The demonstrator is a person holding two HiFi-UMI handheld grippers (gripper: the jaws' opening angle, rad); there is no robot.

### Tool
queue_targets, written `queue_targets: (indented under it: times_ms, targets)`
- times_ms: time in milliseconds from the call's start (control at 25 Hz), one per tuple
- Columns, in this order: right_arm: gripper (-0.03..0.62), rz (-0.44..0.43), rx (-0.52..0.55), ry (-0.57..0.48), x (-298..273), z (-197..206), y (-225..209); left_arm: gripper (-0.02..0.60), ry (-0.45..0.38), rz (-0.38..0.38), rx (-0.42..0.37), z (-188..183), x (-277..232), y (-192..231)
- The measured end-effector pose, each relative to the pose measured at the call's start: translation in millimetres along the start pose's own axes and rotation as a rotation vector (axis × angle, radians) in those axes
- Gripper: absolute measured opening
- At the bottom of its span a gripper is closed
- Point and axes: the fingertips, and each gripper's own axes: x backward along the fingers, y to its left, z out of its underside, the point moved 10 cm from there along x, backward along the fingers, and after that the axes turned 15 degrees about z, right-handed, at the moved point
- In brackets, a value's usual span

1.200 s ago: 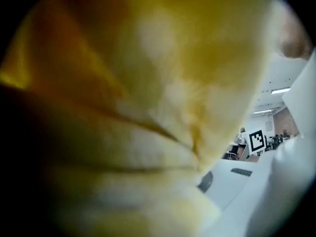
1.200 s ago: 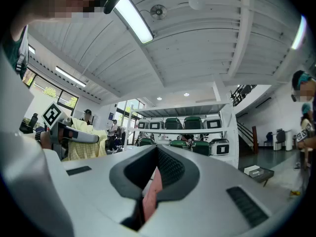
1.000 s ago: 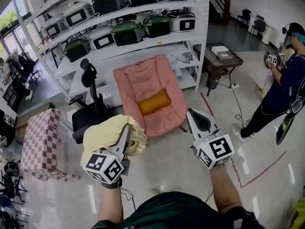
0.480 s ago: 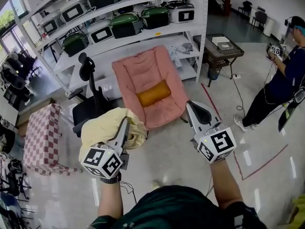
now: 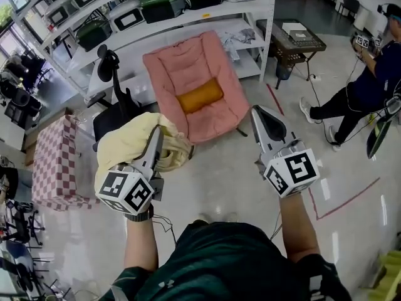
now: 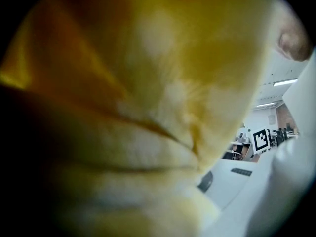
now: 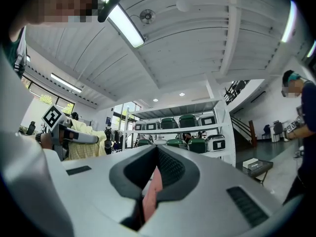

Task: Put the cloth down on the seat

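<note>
1. Not done yet: the cloth (image 5: pixel 128 149) is bunched in the air above the floor, short of the pink seat's (image 5: pixel 178 64) front edge. By my judgement, carrying it over and letting go remain.
2. The left tool (image 5: pixel 156 135) is clamped on the cloth, which drapes over its jaws.
3. The right tool (image 5: pixel 260 113) has its jaws together on nothing.
</note>
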Motion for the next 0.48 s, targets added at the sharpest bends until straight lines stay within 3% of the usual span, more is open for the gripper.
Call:
queue_targets:
  times_ms: [480]
  targets:
    - [0.005,-0.005,-0.009,0.022,-28,16,-16,0.063,0.026,0.02,0.024,15,-41,21]
